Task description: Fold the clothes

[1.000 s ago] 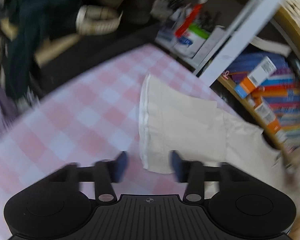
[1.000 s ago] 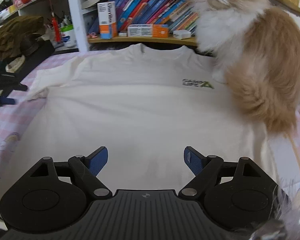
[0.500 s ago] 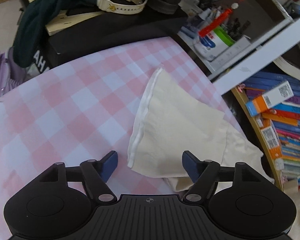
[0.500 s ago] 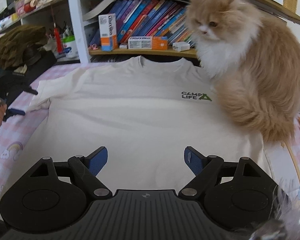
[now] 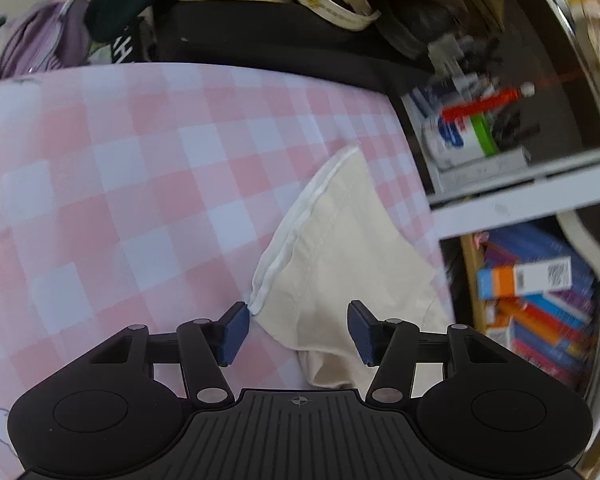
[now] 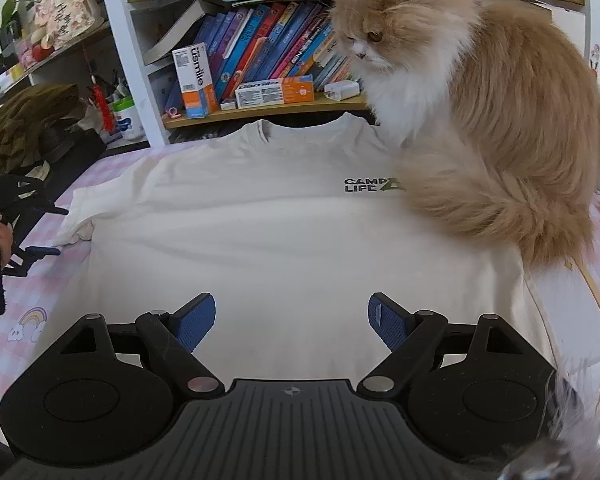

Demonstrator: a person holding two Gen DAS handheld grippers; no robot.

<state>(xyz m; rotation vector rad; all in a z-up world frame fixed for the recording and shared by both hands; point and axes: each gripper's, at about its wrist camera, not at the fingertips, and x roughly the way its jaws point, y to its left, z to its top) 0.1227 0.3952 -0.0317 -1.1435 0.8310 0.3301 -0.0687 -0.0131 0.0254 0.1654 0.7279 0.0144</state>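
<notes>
Cream T-shirt (image 6: 260,232) spread flat, front up, on a pink checked cloth (image 5: 120,200), collar away from the right gripper (image 6: 292,322).

Left gripper (image 5: 296,330): jaws partly spread, just now closing in, straddling the lower corner of the shirt's sleeve (image 5: 340,264). Left pad just beside the white hem at that corner, seemingly touching it; right pad apart from the fabric edge, sleeve cloth between the two pads but not pinched. Sleeve's long axis running up and slightly right, away from the jaws, hem along its left side.

Right gripper: jaws spread wide, nothing between them, hovering over the lower body of the shirt, cloth directly ahead of and below the pads.

Fluffy orange and white cat (image 6: 480,120) sitting on the shirt's far shoulder, ahead and to the right of the right jaws, covering part of the chest print.

Likely judgement: sleeve fold first, left hand clearly nearer; a squeeze on the hem corner needed before any lift. Cat's weight likely to pin the other side.
</notes>
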